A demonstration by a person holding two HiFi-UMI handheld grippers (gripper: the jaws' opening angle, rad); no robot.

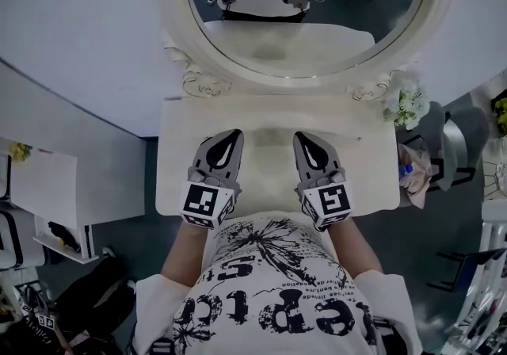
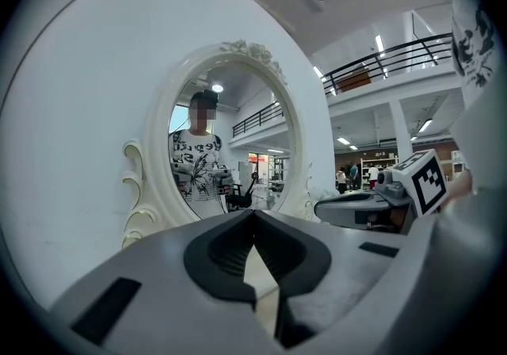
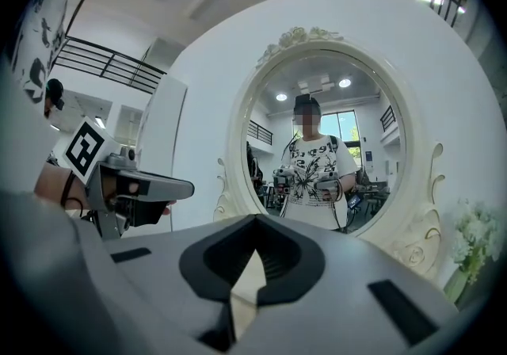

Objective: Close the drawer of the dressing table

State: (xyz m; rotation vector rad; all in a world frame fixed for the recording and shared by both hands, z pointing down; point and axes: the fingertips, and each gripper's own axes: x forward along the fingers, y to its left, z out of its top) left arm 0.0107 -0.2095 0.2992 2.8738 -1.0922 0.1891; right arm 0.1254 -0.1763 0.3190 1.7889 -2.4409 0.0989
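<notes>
The cream dressing table stands against the wall with its oval mirror behind the top. No drawer shows in any view; the table's front is hidden below its edge and behind the person's body. My left gripper hovers over the table top, left of centre, pointing at the mirror, shut with nothing in it. Beside it, my right gripper points the same way and is also shut and empty. In the left gripper view the jaw tips meet; the right gripper view shows its tips meeting too.
A bunch of white flowers stands at the table's far right corner. A grey chair sits to the right of the table. White shelving and dark bags are on the floor at the left.
</notes>
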